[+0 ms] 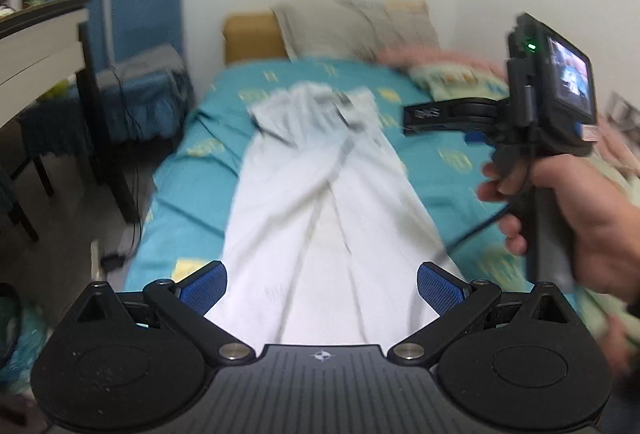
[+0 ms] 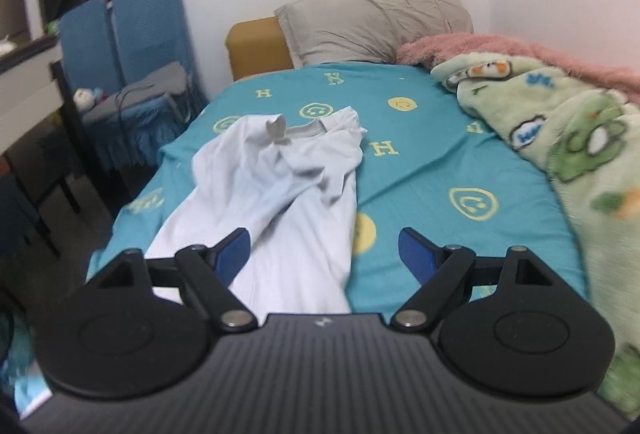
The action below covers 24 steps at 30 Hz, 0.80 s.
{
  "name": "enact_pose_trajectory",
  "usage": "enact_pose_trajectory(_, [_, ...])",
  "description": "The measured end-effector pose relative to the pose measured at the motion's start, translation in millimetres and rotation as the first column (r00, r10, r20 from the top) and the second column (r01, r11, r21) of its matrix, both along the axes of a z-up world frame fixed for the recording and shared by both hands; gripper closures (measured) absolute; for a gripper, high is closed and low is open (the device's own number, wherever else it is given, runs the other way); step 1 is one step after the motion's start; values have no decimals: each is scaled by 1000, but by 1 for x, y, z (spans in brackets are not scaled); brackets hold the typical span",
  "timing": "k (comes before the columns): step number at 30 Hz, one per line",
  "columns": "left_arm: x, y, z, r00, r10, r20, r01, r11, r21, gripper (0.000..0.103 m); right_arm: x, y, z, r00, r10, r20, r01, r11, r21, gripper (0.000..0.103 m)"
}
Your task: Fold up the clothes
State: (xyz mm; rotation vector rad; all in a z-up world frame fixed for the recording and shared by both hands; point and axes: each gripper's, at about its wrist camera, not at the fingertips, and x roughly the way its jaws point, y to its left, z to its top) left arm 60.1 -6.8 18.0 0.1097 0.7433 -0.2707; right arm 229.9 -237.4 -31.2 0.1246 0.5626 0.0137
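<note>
White garment (image 2: 276, 193) lies lengthwise on the teal sheet (image 2: 440, 161), toward the bed's left side, collar end far from the person and rumpled, w/ sleeves/shoulders bunched inward; near end runs under both grippers. Looks like long sides are already brought in, so the step in hand is prob. regrasping for the next fold, near hem up toward collar (judgement only). To do it well: take both near corners level w/ each other, pinch all layers not just the top one, lift just clear of the sheet, carry straight toward the collar so edges stay lined up, then flatten that bunched top before creasing; the mess up there will prob. show through otherwise. Left gripper (image 1: 322, 288): jaws spread wide, blue pads (image 1: 208, 290) either side of the cloth, nothing pinched; whether it hovers over the fabric or rests on it, can't tell, view is blurred. Right gripper (image 2: 324, 258): also spread wide, empty, left pad over the garment's right edge, right pad over bare sheet, no contact I can confirm. In the left view the right gripper (image 1: 424, 115) shows side-on, held in the person's right hand (image 1: 576, 218) above the sheet, beside the garment's right edge. Green blanket (image 2: 560, 137) and pink blanket (image 2: 500, 45) heaped along the right side, grey pillow (image 2: 372, 25) at the head; keep the fold clear of them.
</note>
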Motion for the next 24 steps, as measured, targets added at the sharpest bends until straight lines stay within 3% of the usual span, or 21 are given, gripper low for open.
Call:
enact_pose_trajectory(4, [-50, -16, 58, 998, -20, -54, 23, 998, 51, 0, -43, 2, 6, 999, 37, 27, -37, 999, 9, 20])
enact_pose_trajectory(11, [-108, -48, 123, 990, 52, -134, -52, 999, 8, 0, -69, -11, 8, 1000, 20, -2, -20, 997, 71, 20])
enact_pose_trajectory(13, [-121, -56, 131, 994, 40, -102, -39, 999, 15, 0, -75, -20, 11, 1000, 1, -7, 0, 995, 97, 20])
enact_pose_trajectory(15, [-125, -63, 130, 993, 77, -93, -71, 995, 68, 0, -82, -25, 11, 1000, -16, -18, 17, 994, 107, 20])
enact_pose_trajectory(18, [-126, -71, 133, 993, 65, -99, -60, 996, 59, 0, -91, -32, 11, 999, -29, -34, 33, 991, 128, 20])
enact_pose_trajectory(24, [-113, -81, 128, 999, 29, -27, -28, 999, 35, 0, -107, -34, 12, 999, -11, -38, 16, 991, 136, 20])
